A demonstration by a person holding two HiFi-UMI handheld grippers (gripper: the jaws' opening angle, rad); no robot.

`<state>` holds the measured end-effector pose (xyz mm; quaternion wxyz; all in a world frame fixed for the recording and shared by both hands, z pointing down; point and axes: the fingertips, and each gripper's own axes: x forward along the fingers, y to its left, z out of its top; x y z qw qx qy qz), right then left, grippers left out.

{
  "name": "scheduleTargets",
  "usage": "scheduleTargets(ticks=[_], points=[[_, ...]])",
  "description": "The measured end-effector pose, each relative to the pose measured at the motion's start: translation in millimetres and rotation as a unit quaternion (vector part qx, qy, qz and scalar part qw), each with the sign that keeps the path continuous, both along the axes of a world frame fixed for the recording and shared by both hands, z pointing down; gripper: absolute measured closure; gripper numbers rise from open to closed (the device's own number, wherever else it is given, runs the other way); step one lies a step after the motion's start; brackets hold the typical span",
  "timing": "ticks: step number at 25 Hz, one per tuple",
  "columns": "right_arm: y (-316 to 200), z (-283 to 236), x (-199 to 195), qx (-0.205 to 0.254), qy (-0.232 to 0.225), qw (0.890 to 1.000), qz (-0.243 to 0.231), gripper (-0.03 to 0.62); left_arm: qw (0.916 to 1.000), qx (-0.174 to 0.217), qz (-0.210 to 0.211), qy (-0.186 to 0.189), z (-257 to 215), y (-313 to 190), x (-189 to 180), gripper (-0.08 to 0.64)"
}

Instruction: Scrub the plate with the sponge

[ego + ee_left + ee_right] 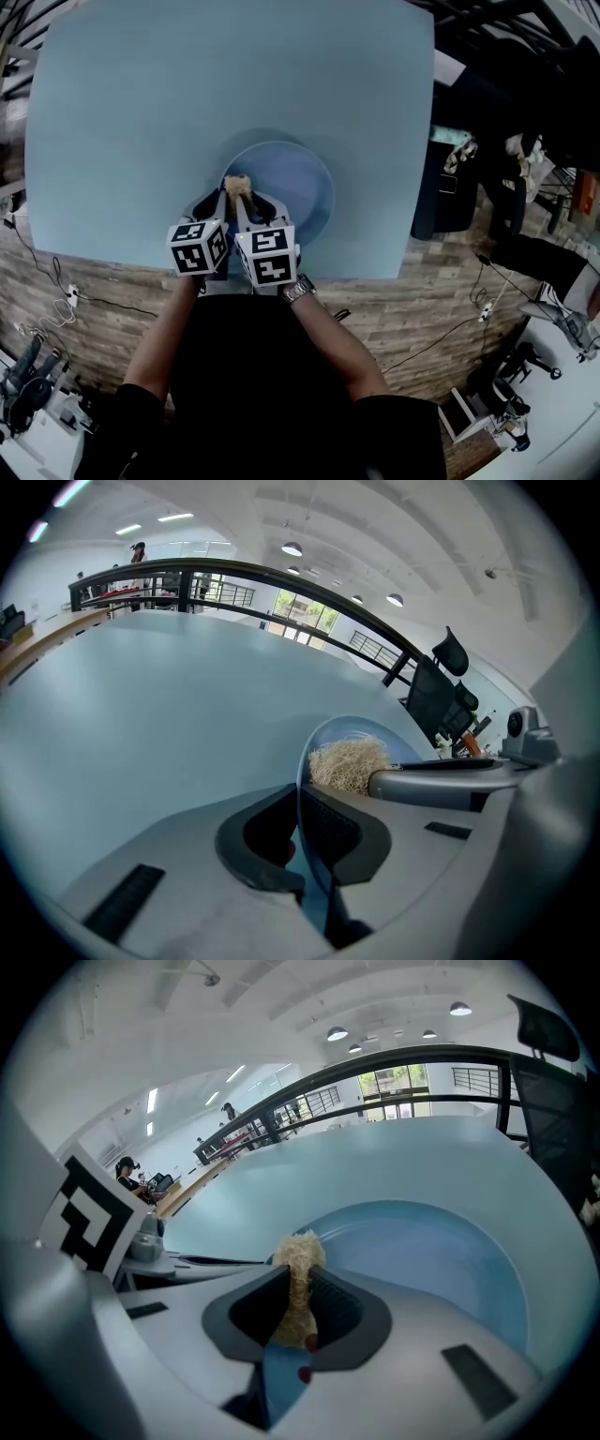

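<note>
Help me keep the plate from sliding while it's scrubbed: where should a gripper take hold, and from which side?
Take the plate by its thin near rim, coming from the person's side, one jaw over and one under. It's shallow and wide, so only the edge fits between jaws. The left gripper is shut there, leaving the middle free for the sponge in the right gripper.

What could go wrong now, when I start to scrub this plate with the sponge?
1. The left tongs grip only the thin rim of the blue plate; hard scrubbing might make it slip out or tip.
2. Little of the fibrous sponge sticks out past the right tongs, so their tips may scrape the plate.
3. Both tongs sit close together and could bump.
</note>
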<state>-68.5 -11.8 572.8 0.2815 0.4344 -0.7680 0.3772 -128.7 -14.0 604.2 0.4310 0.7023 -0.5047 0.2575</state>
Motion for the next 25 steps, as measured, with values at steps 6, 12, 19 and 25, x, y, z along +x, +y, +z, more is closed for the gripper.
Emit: scheduleTargets(ticks=[6, 12, 19, 25], points=[[-1, -1, 3, -0.001, 0.009, 1.000, 0.008, 0.522, 1.0000, 0.000, 0.003, 0.000, 0, -1, 0, 0.546], [-1, 2, 12, 0.003, 0.012, 1.000, 0.022, 0.522, 1.0000, 0.003, 0.006, -0.002, 0, 0, -1, 0.546], [-4, 4, 29, -0.002, 0.007, 0.999, 0.037, 0.522, 0.9999, 0.006, 0.006, -0.007, 2, -3, 3, 0.546], [-4, 7, 51, -0.005, 0.013, 0.999, 0.051, 0.522, 0.9999, 0.006, 0.003, -0.011, 3, -4, 5, 0.546]])
